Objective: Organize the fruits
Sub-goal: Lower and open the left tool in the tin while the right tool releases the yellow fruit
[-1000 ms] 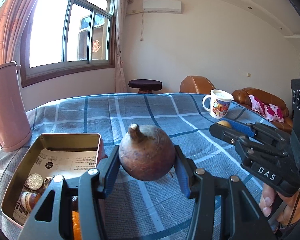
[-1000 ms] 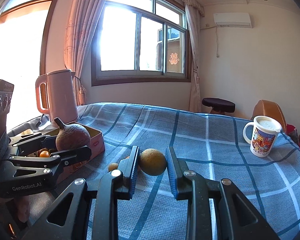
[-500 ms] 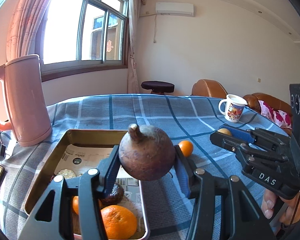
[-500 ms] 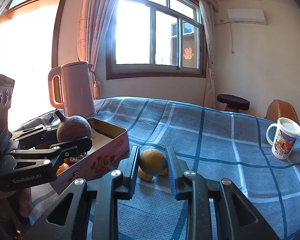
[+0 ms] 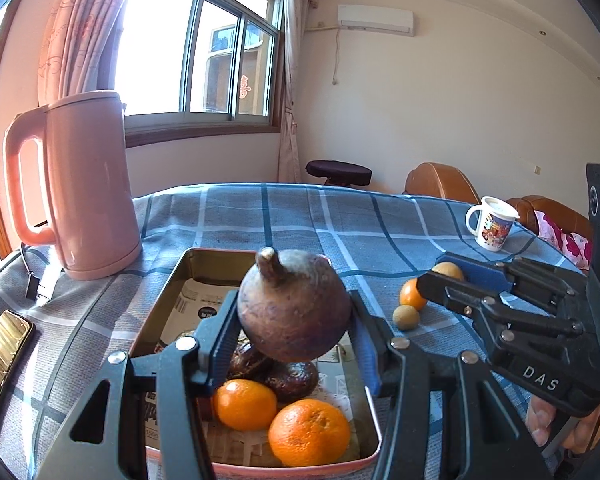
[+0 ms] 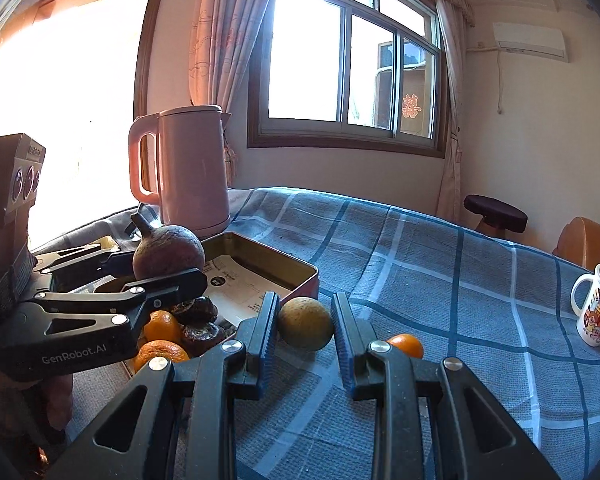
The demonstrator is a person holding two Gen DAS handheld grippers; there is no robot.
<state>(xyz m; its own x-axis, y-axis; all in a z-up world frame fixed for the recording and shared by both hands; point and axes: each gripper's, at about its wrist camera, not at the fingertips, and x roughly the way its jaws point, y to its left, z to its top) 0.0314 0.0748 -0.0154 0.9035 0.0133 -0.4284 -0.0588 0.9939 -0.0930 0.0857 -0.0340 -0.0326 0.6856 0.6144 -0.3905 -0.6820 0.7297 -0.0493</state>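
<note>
The brown stemmed fruit [image 5: 294, 310] hangs over the tin's [image 5: 162, 300] middle, clamped in the left gripper [image 5: 294, 340]. It should come low over the paper lining before release, clear of the oranges [image 5: 308, 432] at the near edge. The right gripper [image 6: 305, 322] pinches a yellowish fruit [image 6: 305, 323] just outside the tin's wall.

Brown fruit [image 5: 294, 312]: round, purplish-brown, stub stem up, centre frame, raised over the tin.
Tin [image 5: 162, 296]: open, lower centre, holding two oranges [image 5: 309, 432] and dark fruits [image 5: 292, 376].
Yellow-green fruit [image 6: 305, 323]: round, centre, clamped.
Loose fruits [image 5: 412, 295]: right of tin, on cloth.
</note>
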